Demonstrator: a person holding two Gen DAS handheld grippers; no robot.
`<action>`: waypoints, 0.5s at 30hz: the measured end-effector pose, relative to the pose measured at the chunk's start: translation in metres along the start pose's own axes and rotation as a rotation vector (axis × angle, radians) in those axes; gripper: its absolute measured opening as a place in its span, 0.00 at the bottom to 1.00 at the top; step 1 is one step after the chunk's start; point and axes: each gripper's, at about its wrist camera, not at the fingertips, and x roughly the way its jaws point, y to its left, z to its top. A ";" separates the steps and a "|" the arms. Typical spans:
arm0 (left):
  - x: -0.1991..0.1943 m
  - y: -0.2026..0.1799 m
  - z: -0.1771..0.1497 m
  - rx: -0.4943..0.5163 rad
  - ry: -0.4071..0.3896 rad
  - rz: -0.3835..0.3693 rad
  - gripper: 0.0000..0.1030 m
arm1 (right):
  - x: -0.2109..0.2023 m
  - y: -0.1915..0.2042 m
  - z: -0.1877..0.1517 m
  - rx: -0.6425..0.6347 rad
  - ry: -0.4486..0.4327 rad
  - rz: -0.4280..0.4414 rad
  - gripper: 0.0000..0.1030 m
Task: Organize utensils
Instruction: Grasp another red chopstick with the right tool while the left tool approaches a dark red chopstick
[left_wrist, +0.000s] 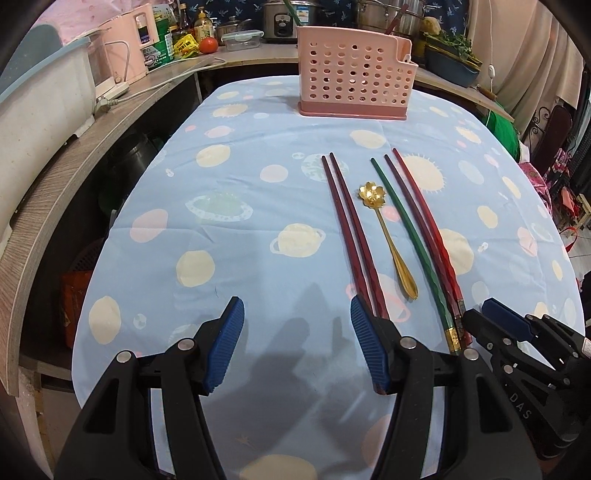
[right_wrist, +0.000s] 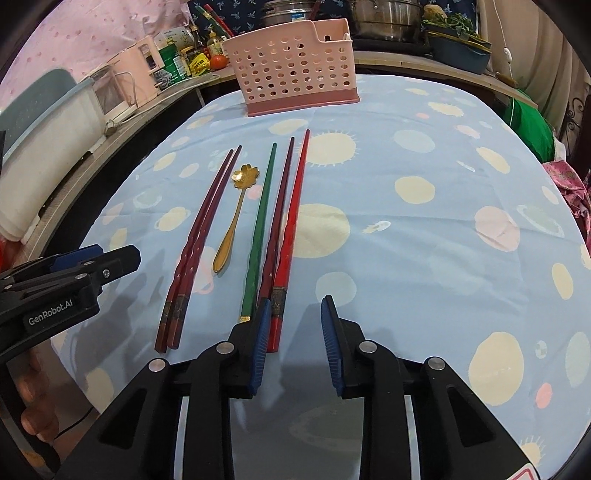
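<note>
Nearest, in the left wrist view: left claw (left_wrist: 297, 314) hanging well open over the blue planet-print cloth (left_wrist: 236, 206), nothing between its blue pads, right pad just over the butt ends of the dark red chopstick pair (left_wrist: 349, 236). "DAS" readable on the black body at the right edge. In the right wrist view: right claw (right_wrist: 295, 308) partly open, gripping nothing, the butt of the bright red chopstick (right_wrist: 291, 236) lying just inside its left pad, no pad pressing on it. "GenRobot.AI" printed on the left claw's body. Next out on the surface, side by side: gold flower-bowled spoon (left_wrist: 388, 236), green chopstick (left_wrist: 410, 240), another dark red chopstick (right_wrist: 277, 221). Farther back, upright near the far edge: pink perforated utensil holder (left_wrist: 351, 79). Beyond, labelled bottles and tins, print too small to read.
</note>
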 end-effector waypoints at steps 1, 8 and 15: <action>0.000 -0.001 0.000 0.000 0.001 0.000 0.55 | 0.001 0.001 -0.001 -0.003 0.002 -0.002 0.25; 0.001 -0.003 -0.004 0.008 0.012 -0.009 0.55 | 0.002 0.003 -0.004 -0.027 -0.001 -0.029 0.17; 0.002 -0.008 -0.009 0.018 0.031 -0.028 0.55 | 0.000 -0.005 -0.004 0.009 -0.004 -0.027 0.07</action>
